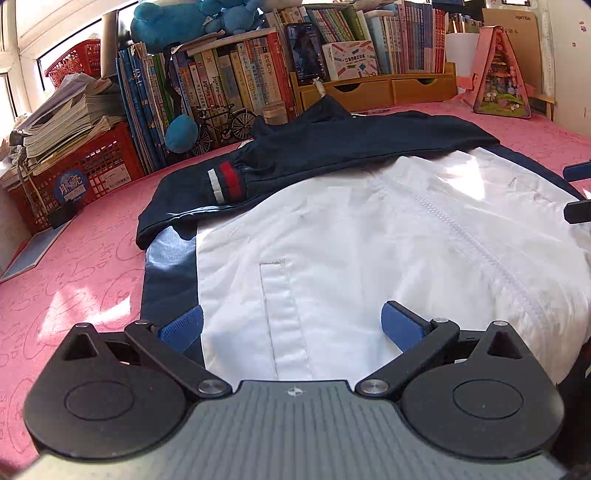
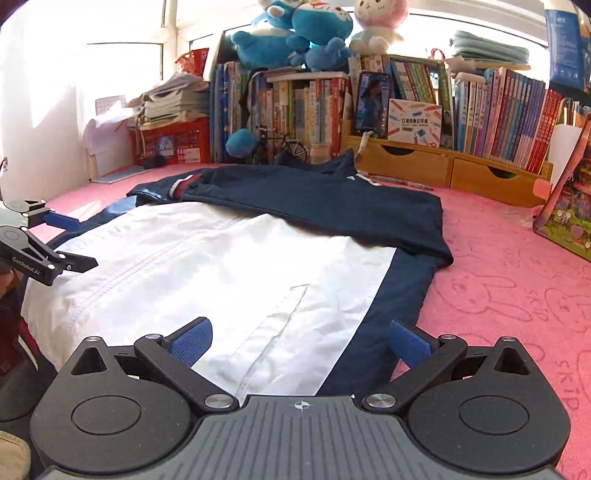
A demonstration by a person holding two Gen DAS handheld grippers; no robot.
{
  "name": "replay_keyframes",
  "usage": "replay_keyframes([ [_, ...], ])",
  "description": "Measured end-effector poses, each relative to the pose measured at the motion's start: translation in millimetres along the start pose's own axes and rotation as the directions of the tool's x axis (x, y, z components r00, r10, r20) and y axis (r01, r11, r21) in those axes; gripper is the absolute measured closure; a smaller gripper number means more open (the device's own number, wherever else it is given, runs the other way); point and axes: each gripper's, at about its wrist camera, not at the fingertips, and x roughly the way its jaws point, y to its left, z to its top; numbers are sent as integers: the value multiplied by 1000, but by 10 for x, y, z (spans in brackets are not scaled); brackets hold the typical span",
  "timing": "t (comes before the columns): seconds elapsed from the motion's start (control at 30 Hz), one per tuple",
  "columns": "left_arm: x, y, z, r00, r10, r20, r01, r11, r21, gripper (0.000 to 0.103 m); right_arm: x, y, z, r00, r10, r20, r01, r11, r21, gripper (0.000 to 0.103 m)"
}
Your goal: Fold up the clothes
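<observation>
We observed the navy-and-white jacket (image 1: 332,236) spread across frame centre on the pink cover (image 2: 517,295); left gripper (image 1: 291,325) and right gripper (image 2: 301,338) stood wide open above its lower hem, gripping nothing.

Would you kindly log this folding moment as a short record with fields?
garment: white and navy jacket, front up, sleeves folded across its upper part
striped cuff: lies on the navy sleeve
surface: pink cloth
left gripper: open, over the jacket's near edge, holding nothing
right gripper: open, over the near edge, holding nothing
background: books, plush toys
</observation>
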Motion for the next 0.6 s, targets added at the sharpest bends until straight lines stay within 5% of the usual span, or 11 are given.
replay_keyframes([
  [0.3,-584,-30,-473,996,72,-62,-72,997,0,0,-408,97,-341,999,18,-51,-16,1000,23,0],
  [0.47,-704,-109,-603,987,152,-53,-148,986,71,0,-540,283,-490,997,-5,-81,-3,994,-105,0],
  [0.6,-742,-179,-660,992,118,-36,-112,984,141,0,-558,453,-573,995,-15,-98,-6,978,-209,0],
])
